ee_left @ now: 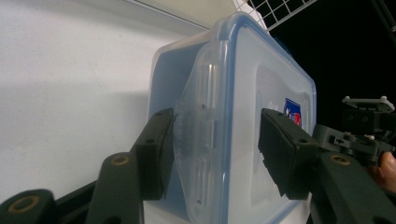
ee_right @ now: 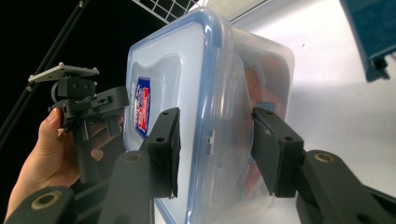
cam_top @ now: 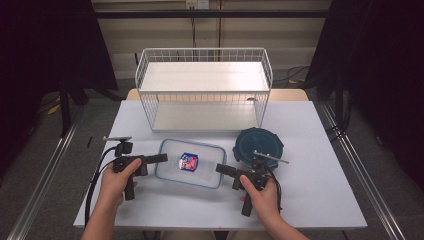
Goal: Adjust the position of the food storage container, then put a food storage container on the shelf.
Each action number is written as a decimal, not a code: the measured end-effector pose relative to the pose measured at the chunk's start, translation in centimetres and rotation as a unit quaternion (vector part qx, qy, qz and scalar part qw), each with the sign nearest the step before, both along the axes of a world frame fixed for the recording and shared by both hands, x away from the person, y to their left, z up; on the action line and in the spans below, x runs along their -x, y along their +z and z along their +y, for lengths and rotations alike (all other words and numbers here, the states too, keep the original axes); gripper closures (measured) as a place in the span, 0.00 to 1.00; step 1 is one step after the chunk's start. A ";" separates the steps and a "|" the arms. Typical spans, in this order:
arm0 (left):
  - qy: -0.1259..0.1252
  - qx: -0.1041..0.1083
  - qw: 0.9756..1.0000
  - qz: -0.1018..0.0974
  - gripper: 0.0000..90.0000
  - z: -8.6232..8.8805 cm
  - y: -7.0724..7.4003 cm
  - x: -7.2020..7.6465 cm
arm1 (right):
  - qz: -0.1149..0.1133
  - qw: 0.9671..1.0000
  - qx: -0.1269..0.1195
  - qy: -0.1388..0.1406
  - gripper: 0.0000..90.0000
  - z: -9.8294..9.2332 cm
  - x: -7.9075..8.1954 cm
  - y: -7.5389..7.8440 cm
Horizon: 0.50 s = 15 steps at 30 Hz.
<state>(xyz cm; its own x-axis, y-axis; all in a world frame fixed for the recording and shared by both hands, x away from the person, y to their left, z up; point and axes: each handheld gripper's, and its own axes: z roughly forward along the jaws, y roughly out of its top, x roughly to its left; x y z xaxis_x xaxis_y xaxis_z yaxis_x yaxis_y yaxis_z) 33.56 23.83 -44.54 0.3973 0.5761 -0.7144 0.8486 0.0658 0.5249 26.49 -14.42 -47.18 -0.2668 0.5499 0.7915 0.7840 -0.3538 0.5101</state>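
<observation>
Fingers of left gripper (cam_top: 161, 158) and right gripper (cam_top: 220, 168) straddle the container (cam_top: 190, 163) ends, unclamped; close evenly on both latches together.

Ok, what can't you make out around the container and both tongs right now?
- Container contents: high view, too small; the label covers them.
- Left tongs: pad contact with the latch flap is unclear.
- Right tongs: same, gap uncertain.
- Dark blue lid: cut off by the frame edge.

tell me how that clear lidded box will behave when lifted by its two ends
The clear lidded box looks like rigid plastic, so it probably stays stiff. Its smooth end flaps may slip between the pads. With one small packet visible inside, it is likely light.
</observation>
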 end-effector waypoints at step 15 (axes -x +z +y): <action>0.013 0.032 0.999 -0.015 0.55 0.0 0.8 0.9 | -0.037 0.999 -0.006 -0.022 0.62 -0.6 -0.6 1.5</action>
<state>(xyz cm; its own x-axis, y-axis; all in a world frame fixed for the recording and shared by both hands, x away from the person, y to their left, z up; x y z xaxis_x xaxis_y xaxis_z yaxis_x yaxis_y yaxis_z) 32.68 23.85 -43.74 0.4050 0.5397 -0.7380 0.8301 0.1212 0.5443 27.08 -15.00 -45.73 -0.3010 0.5535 0.7765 0.7274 -0.3933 0.5623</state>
